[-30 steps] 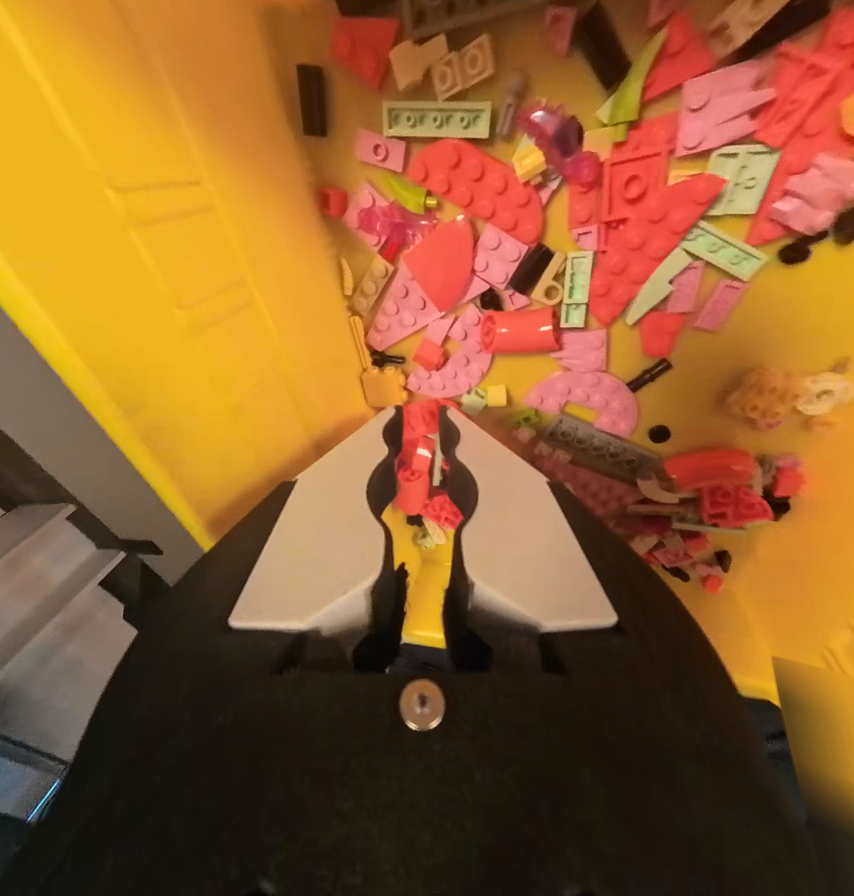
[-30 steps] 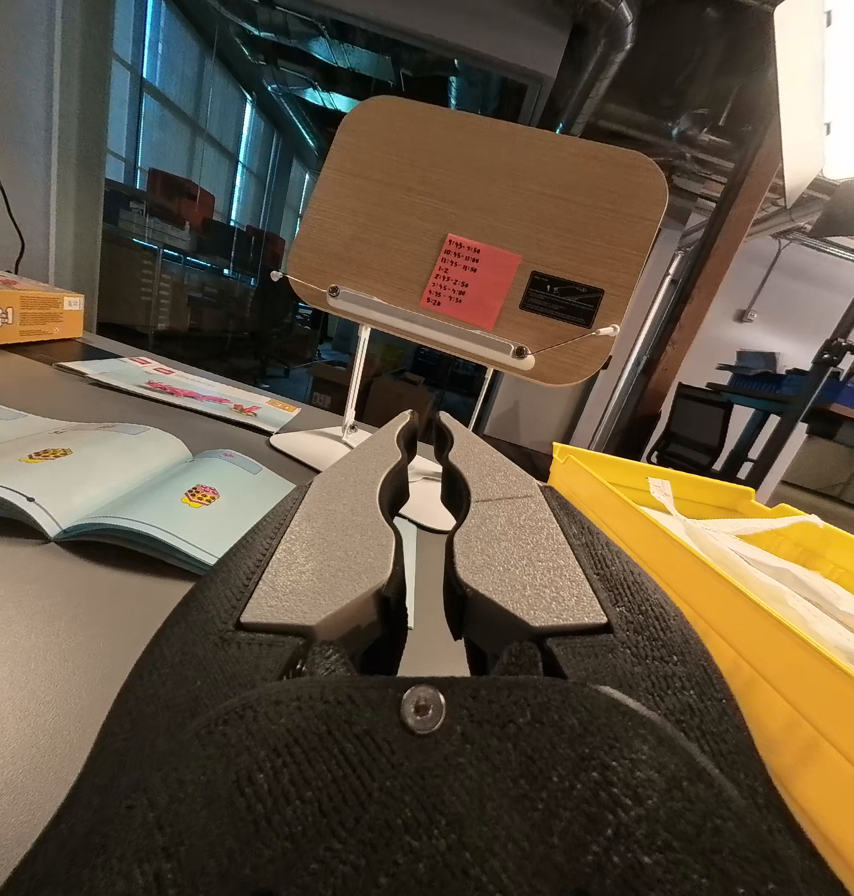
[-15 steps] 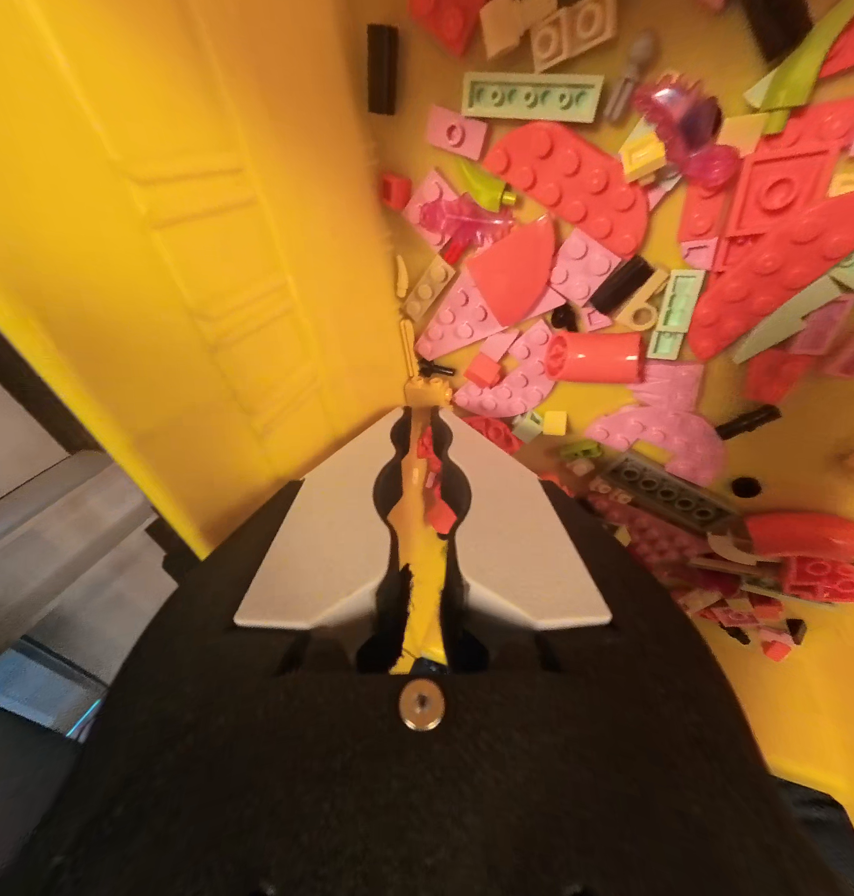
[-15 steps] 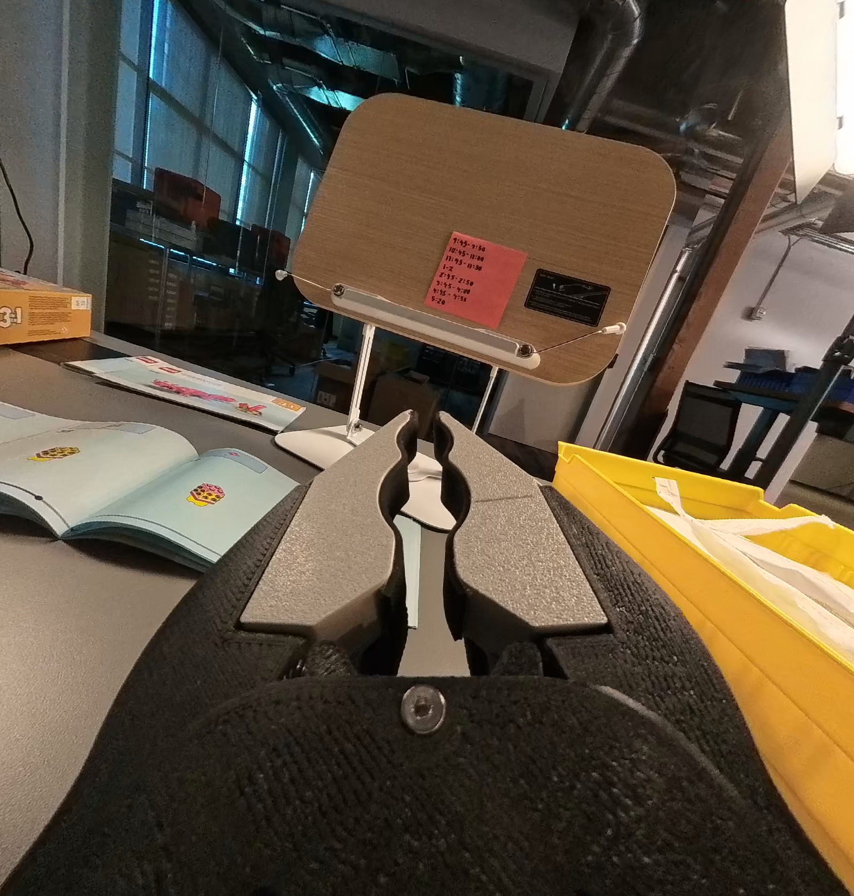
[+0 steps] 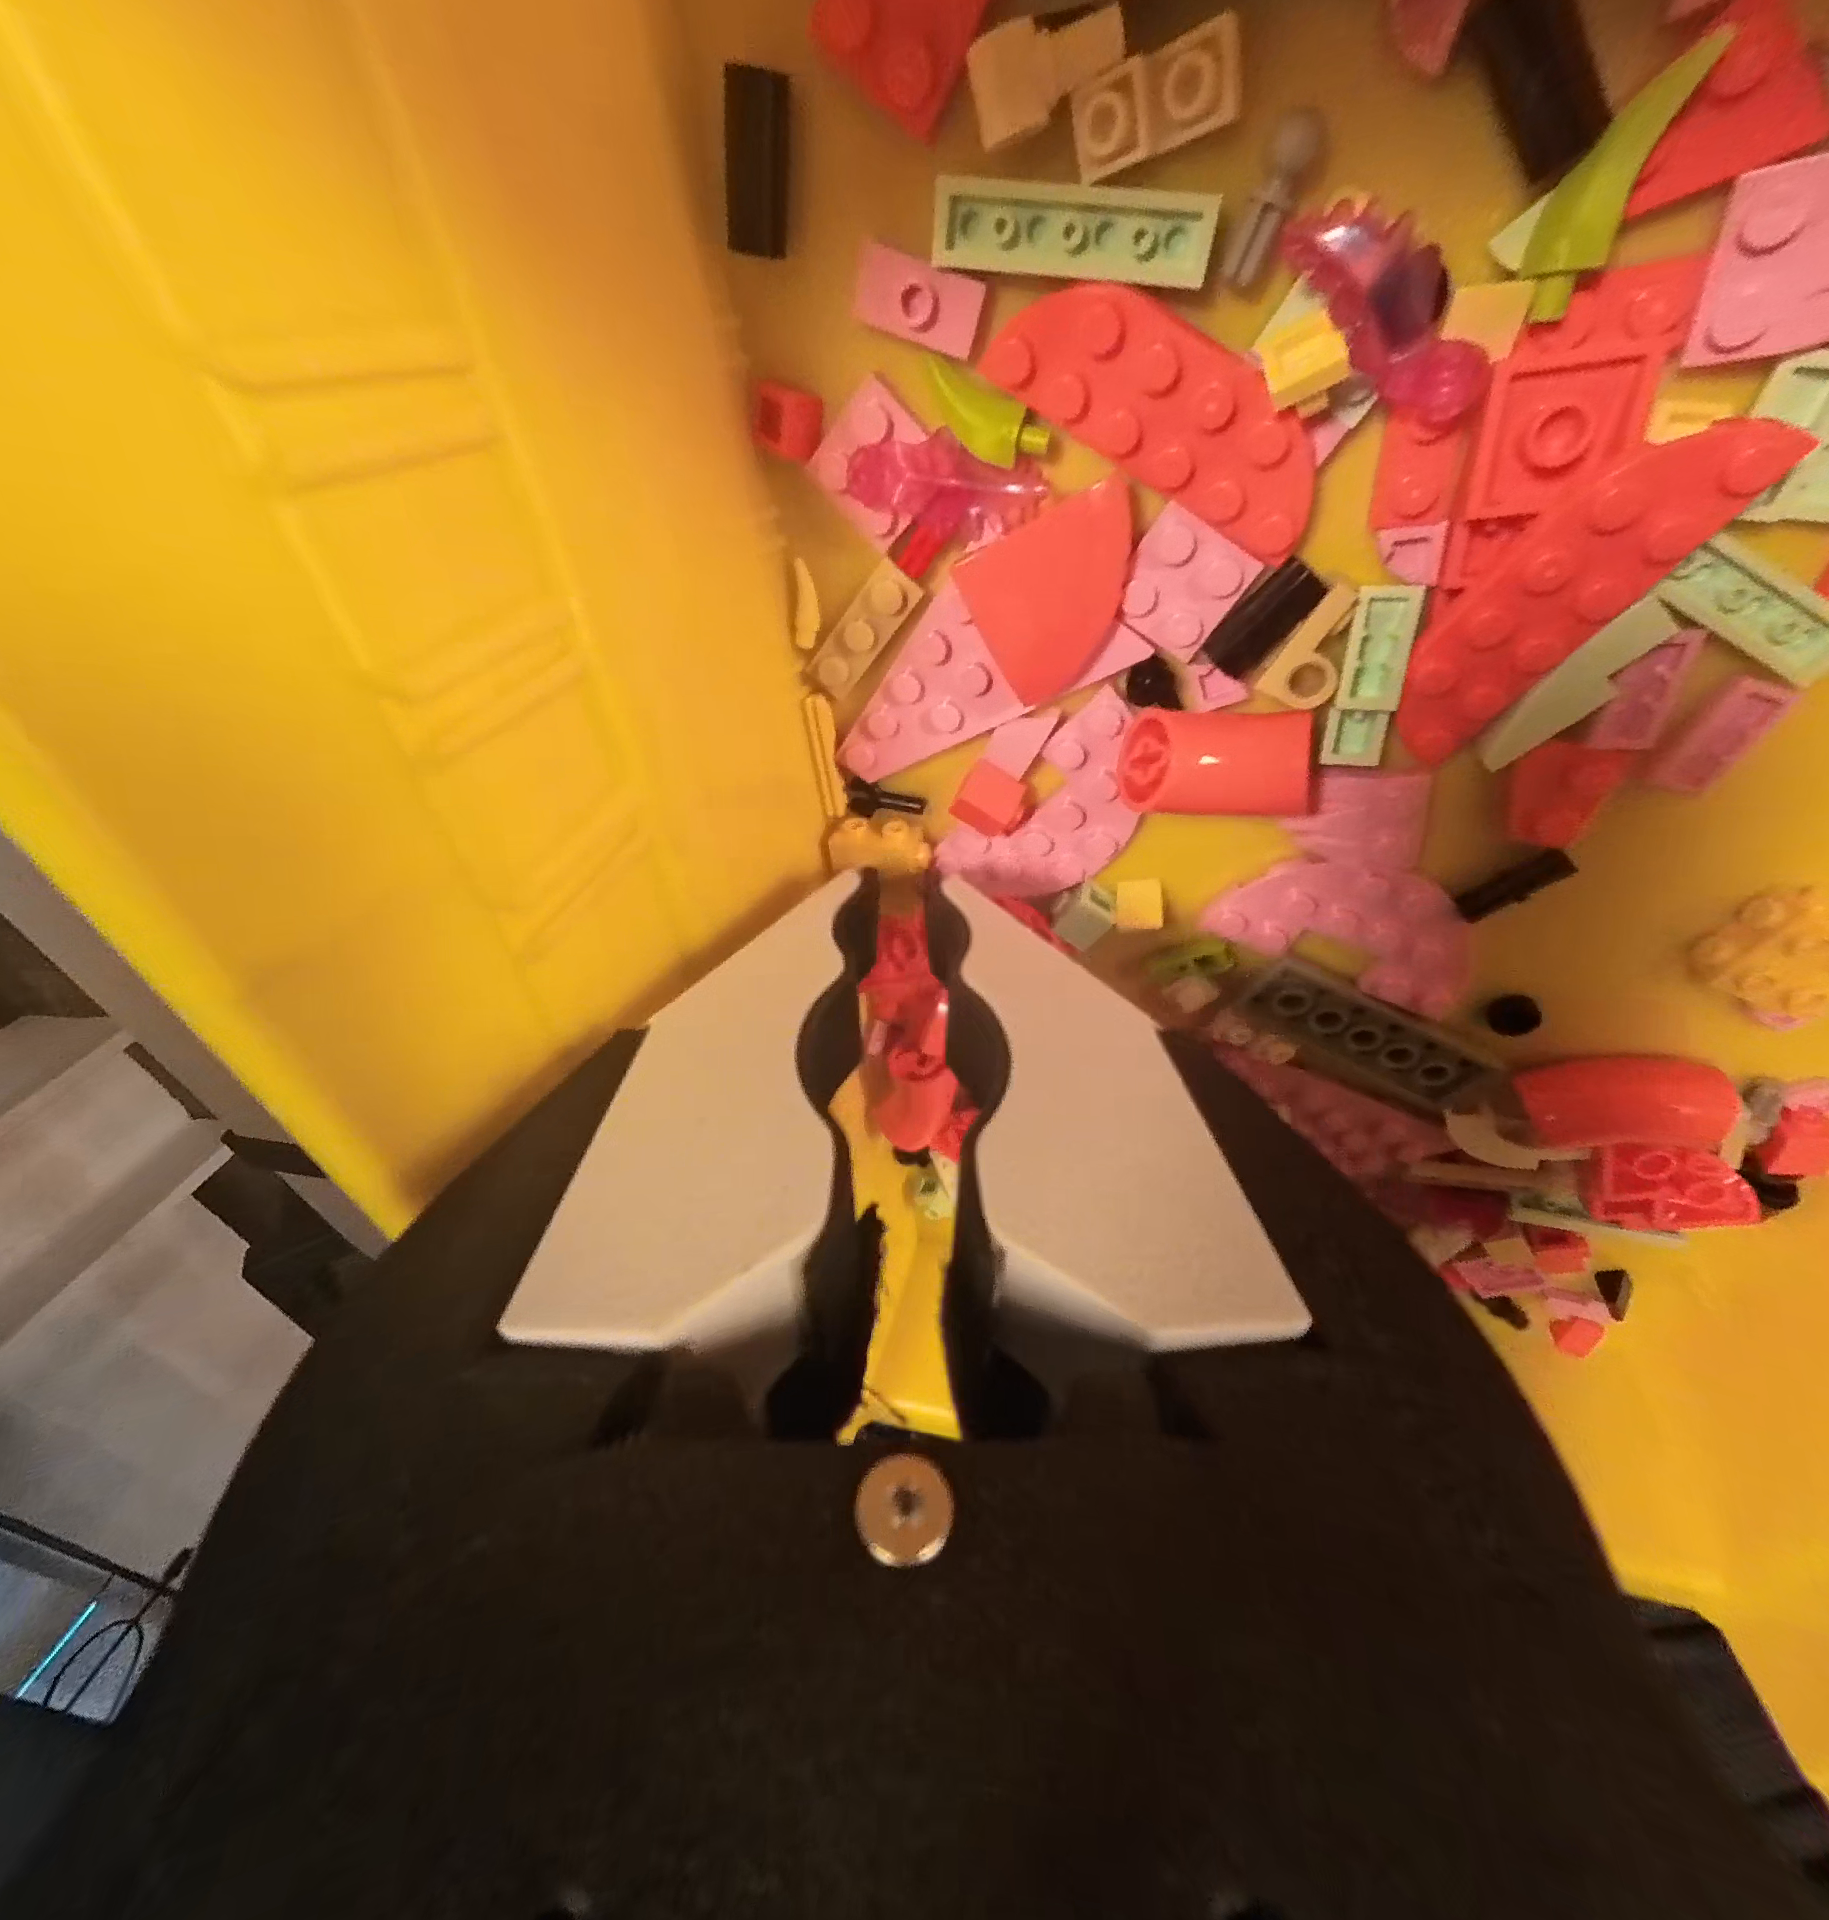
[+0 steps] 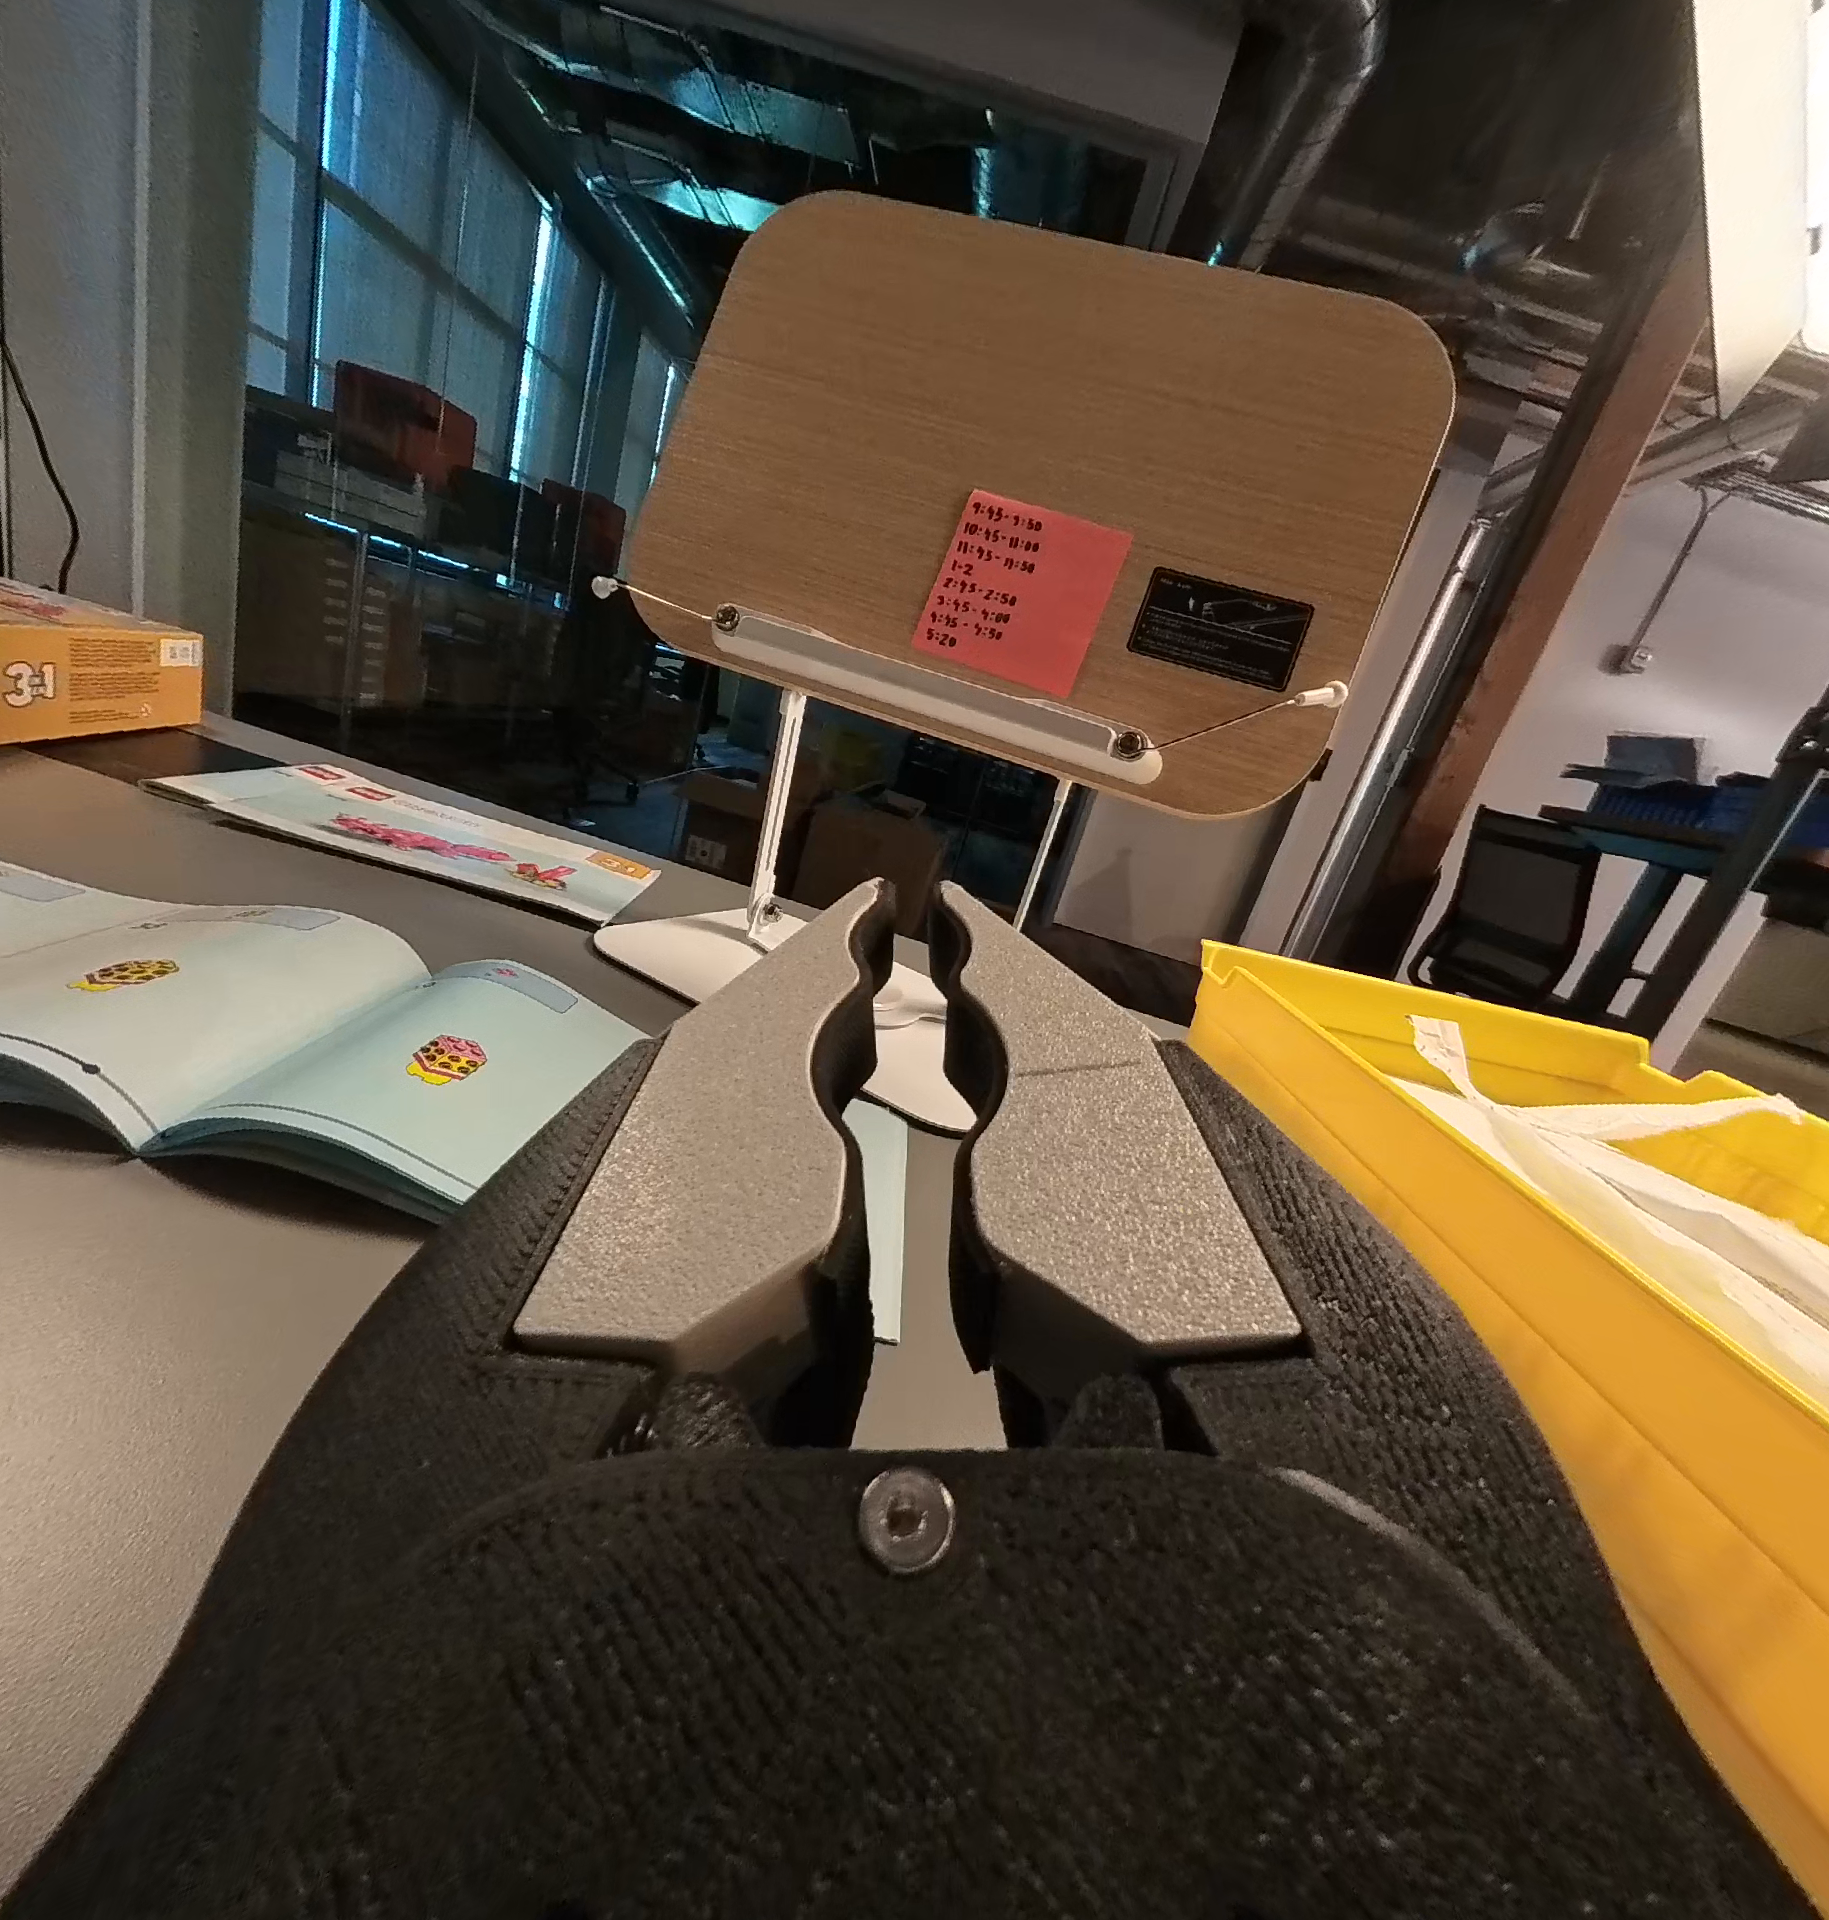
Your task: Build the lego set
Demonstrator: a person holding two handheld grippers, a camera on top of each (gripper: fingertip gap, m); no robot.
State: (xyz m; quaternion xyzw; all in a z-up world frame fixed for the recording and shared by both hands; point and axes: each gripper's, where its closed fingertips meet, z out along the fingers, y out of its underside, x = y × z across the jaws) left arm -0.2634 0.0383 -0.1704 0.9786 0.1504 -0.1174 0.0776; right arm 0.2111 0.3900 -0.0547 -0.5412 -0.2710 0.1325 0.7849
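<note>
My left gripper (image 5: 886, 883) reaches down into a yellow bin (image 5: 422, 520), close to its left wall. Its white fingers are shut on a small yellow brick (image 5: 877, 844) that pokes out past the tips. The brick lies by the wall, next to a small black pin (image 5: 882, 800). Red pieces show through the gap behind the tips. My right gripper (image 6: 915, 899) hovers above a grey table (image 6: 162, 1351). Its grey fingers are drawn together with only a narrow slit, and nothing is between them.
Loose coral, pink, mint and tan bricks (image 5: 1253, 520) cover the bin floor, with a coral cylinder (image 5: 1222, 764) and a grey plate (image 5: 1367, 1039). In the right wrist view are a wooden book stand (image 6: 1045, 499), an open booklet (image 6: 266, 1018), an orange box (image 6: 68, 675) and a yellow bin (image 6: 1512, 1299) holding white paper. The gap from one gripper's tips to the other's is roughly 60 cm. About 5 cm separates my left fingertips from the coral cylinder (image 5: 1222, 764).
My left gripper moved forward to the yellow brick by the wall and its fingers closed on it. Since then the view has only shifted slightly. The right gripper has barely moved.
</note>
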